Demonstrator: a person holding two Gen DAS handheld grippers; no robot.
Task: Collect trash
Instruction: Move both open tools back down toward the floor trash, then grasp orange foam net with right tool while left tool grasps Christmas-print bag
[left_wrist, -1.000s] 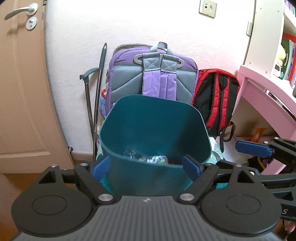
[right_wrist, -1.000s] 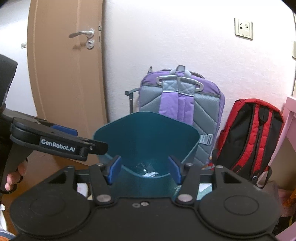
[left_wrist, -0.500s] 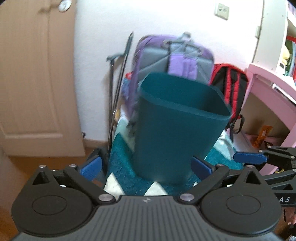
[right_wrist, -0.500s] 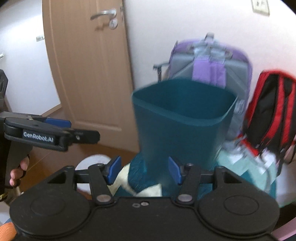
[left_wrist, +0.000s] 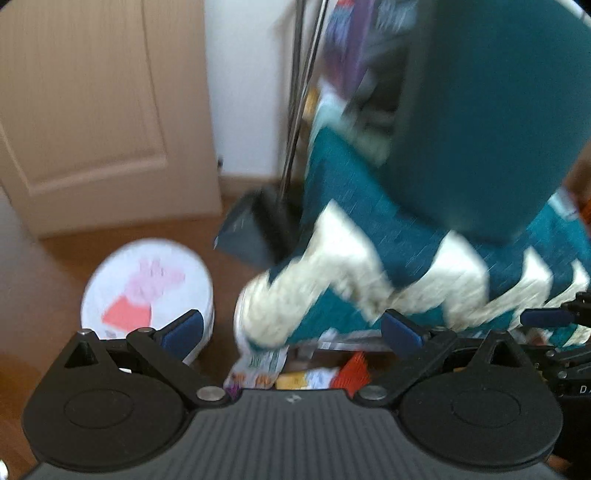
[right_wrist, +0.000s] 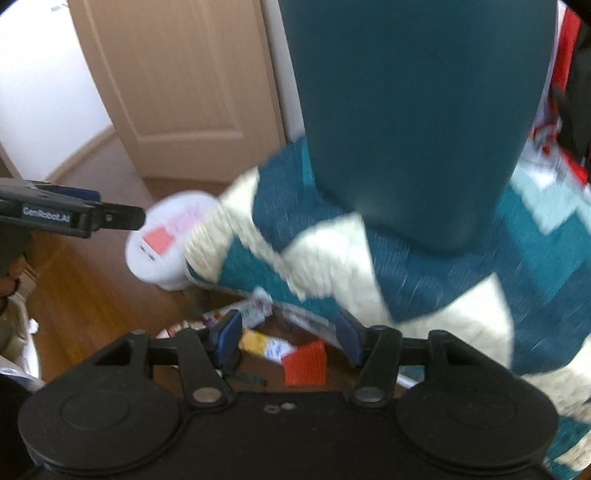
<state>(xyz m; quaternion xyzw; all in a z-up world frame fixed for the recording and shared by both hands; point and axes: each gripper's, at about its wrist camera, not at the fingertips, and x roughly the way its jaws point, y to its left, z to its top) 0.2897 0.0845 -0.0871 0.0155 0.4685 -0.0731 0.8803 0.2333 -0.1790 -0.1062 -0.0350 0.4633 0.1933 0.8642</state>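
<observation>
A teal bin (left_wrist: 487, 122) (right_wrist: 417, 122) stands on a teal and white quilt (left_wrist: 351, 266) (right_wrist: 325, 258). Loose trash lies on the wooden floor under the quilt's edge: a printed wrapper (left_wrist: 258, 365) (right_wrist: 251, 308), a yellow and white packet (left_wrist: 306, 380) (right_wrist: 264, 345) and a red piece (left_wrist: 354, 371) (right_wrist: 306, 363). My left gripper (left_wrist: 291, 330) is open and empty just above the trash. My right gripper (right_wrist: 288, 332) is open and empty over the packet and red piece. The frames are blurred.
A white round box with a pink pig picture (left_wrist: 147, 291) (right_wrist: 166, 236) sits on the floor left of the quilt. A dustpan with a long handle (left_wrist: 255, 229) leans by the wall. A wooden door (left_wrist: 92, 110) is behind. The left gripper also shows in the right wrist view (right_wrist: 74, 218).
Both grippers have tilted down and dropped from the bin's rim to the floor. The bin's inside has left view and the floor trash has come into view.
</observation>
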